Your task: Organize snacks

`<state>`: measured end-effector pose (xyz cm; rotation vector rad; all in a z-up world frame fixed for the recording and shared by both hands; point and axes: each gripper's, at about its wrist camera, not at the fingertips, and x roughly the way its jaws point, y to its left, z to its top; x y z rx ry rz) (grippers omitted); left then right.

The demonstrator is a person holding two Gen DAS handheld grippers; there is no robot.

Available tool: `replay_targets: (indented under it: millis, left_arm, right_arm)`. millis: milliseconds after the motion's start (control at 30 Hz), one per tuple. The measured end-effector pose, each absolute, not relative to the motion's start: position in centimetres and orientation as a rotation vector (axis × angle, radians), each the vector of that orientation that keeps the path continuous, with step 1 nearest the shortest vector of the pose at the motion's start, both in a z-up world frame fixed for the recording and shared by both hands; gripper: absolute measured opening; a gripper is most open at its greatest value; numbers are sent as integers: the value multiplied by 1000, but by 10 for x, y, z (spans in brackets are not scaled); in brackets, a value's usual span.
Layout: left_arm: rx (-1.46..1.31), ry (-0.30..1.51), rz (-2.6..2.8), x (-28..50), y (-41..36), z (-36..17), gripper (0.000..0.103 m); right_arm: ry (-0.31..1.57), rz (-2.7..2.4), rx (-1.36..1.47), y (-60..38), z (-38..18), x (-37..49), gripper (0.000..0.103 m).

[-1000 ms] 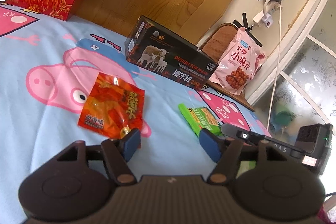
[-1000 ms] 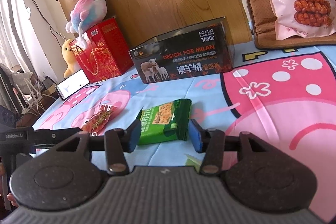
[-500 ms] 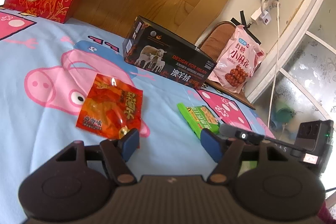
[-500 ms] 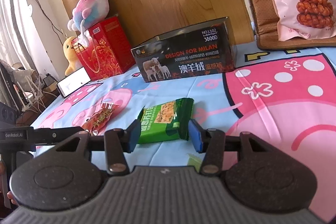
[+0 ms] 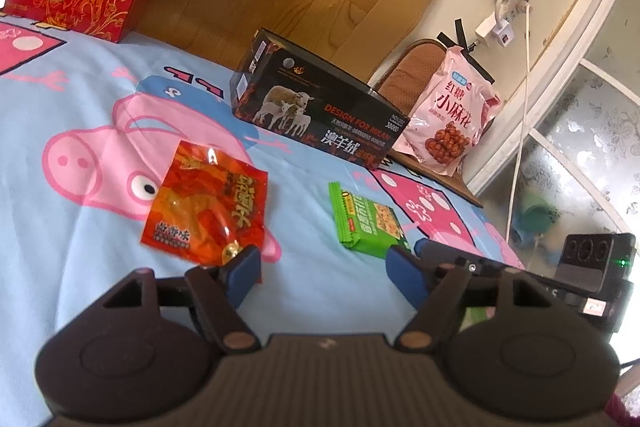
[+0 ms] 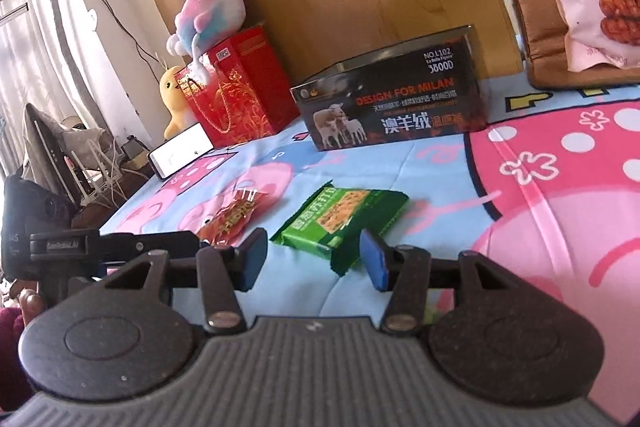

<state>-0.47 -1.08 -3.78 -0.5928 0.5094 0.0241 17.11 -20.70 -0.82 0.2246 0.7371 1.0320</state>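
Both the left gripper (image 5: 324, 269) and right gripper (image 6: 314, 259) are matte black, speckled plastic with round side discs, copper-coloured pivot screws, ribbed centre plates and blue-padded fingers (image 6: 251, 259). A maroon sleeve (image 6: 10, 323) shows.

The red snack packet (image 5: 206, 211) lies flat on the bed, glossy and crinkled, its near edge just ahead of the left fingers (image 5: 242, 271). The green cracker packet (image 6: 342, 217) lies flat and sealed, slightly askew, its near corner between the spread right fingers (image 6: 374, 263), touching neither.
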Motion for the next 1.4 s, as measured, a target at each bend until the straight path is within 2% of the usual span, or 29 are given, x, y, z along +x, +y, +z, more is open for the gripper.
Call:
replay_targets:
  millis: [167, 267, 367, 467, 667, 867, 1067, 1200, 1400]
  left_arm:
    - [-498, 473, -52, 15, -28, -6, 77]
    - [-470, 522, -50, 46, -31, 1, 78]
    - [-484, 604, -54, 77, -31, -6, 72]
    - [-515, 661, -69, 96, -31, -17, 62]
    - [-560, 666, -108, 99, -33, -32, 58]
    - [-520, 609, -118, 88, -42, -41, 61]
    - [-611, 591, -139, 86, -29, -45, 61]
    - [-660, 573, -133, 84, -22, -47, 66]
    - [-653, 571, -131, 84, -22, -46, 66]
  right_arm:
    - [726, 1028, 178, -203, -8, 168, 57]
    - [735, 1023, 163, -201, -10, 169, 57]
    - [739, 1009, 155, -200, -11, 169, 57]
    - [736, 1000, 145, -199, -11, 168, 57]
    - [749, 983, 117, -194, -12, 168, 57]
    - [752, 970, 93, -191, -13, 167, 58]
    - [752, 971, 95, -192, -13, 167, 58]
    - [751, 971, 94, -192, -13, 167, 58]
    - [751, 971, 94, -192, -13, 167, 58]
